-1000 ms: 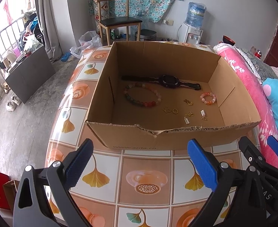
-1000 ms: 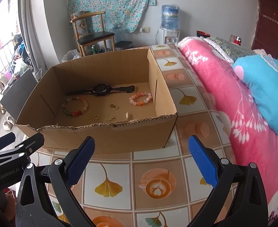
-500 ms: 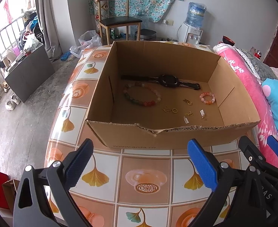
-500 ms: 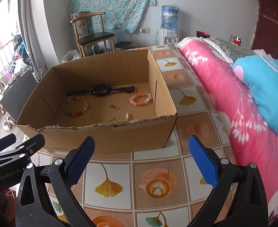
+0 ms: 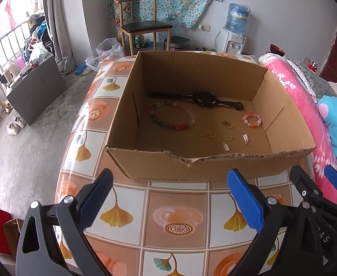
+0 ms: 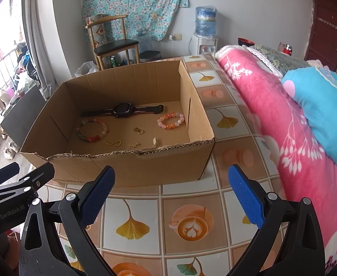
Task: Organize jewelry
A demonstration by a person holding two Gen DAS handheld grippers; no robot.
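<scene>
An open cardboard box (image 5: 159,165) (image 6: 127,165) stands on the tiled table. On its floor lie a black watch (image 5: 204,98) (image 6: 123,110), a large multicoloured bead bracelet (image 5: 171,117) (image 6: 91,130), a small pink-orange bead bracelet (image 5: 251,119) (image 6: 171,120), gold rings (image 5: 206,134) (image 6: 113,142) and several small gold and silver earrings (image 5: 236,141) (image 6: 145,142). My left gripper (image 5: 170,199) hangs open in front of the box's near wall, nothing between its fingers. My right gripper (image 6: 171,195) is open too, near the box's front right corner, empty.
A pink floral blanket (image 6: 278,119) and a blue pillow (image 6: 324,105) lie along the table's right side. The table's left edge (image 5: 76,128) drops to the floor. Behind stand a wooden chair (image 5: 143,30) and a water dispenser (image 5: 235,34).
</scene>
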